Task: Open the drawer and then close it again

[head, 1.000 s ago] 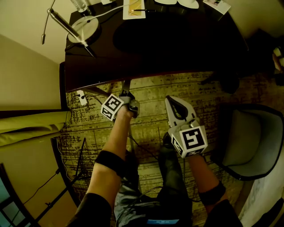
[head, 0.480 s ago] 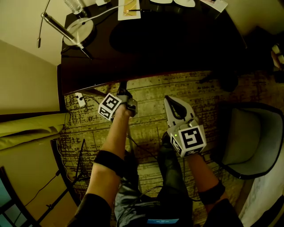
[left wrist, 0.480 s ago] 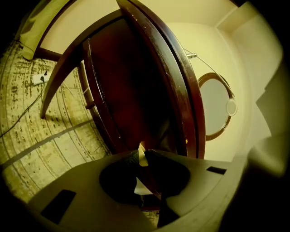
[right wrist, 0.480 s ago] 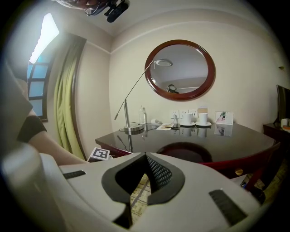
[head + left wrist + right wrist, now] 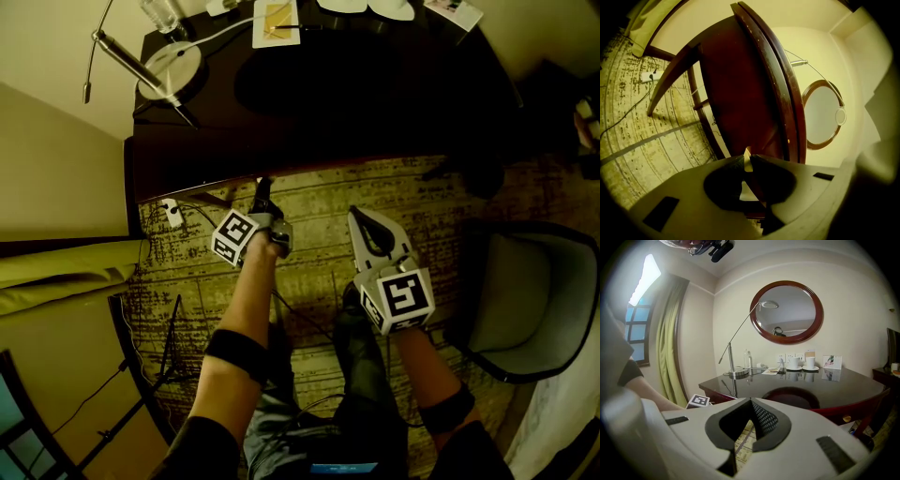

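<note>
Left hand-held gripper has just been closing its jaws. In the head view it's nosed up against the front edge of the dark bench, about where it was a second ago. Right hand-held gripper hasn't budged either and hangs over the patterned carpet. Print on the paper at the back of the bench is too small to read.

Left gripper view: the tips are pinched on a small pale pull on the drawer, a dark red front right under the benchtop. Can't tell if it's out at all.

Right gripper view: jaws pressed together, a brass knob on the bench front, a lamp and cups on top.
</note>
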